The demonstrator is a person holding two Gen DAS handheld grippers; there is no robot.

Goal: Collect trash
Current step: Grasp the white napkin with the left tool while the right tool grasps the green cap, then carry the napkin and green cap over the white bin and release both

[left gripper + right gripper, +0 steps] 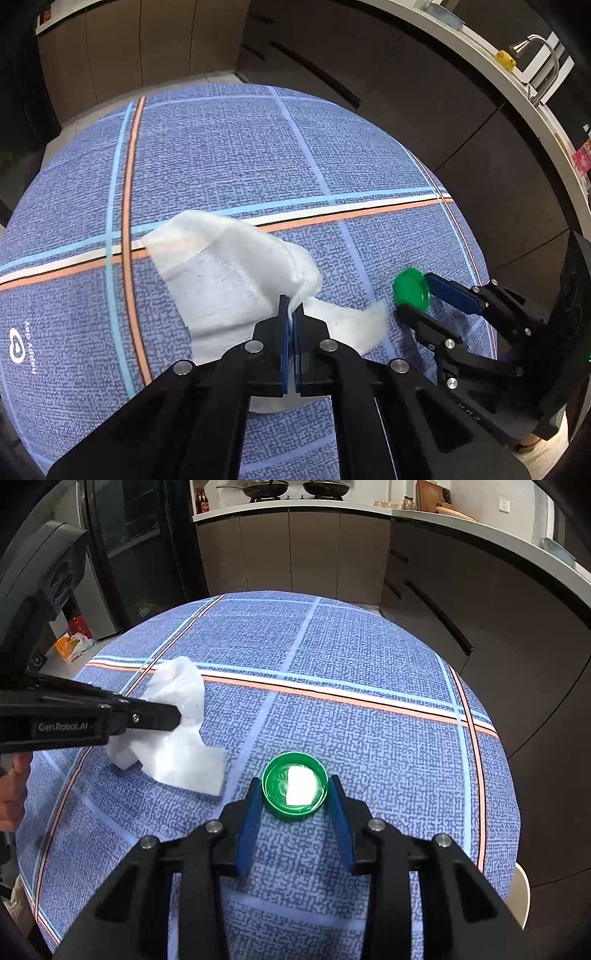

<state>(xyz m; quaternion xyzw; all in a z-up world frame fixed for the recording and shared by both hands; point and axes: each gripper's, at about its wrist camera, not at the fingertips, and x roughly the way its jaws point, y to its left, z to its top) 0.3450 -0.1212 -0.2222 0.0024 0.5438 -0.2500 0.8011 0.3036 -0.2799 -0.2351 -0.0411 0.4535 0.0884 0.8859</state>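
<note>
on blue tablecloth (pixel 369 657): left gripper (pixel 291 314) pinches tissue (pixel 229 266); right gripper (pixel 295 794) (jaws apart) straddles green cap (pixel 294 788).

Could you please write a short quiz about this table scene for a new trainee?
1. True or false: the left gripper is shut on the white tissue.
2. What colour is the cap between the right gripper fingers?
3. The cap lies on: A) the tablecloth B) the counter C) the floor.

Key: 1 true. 2 green. 3 A.
</note>
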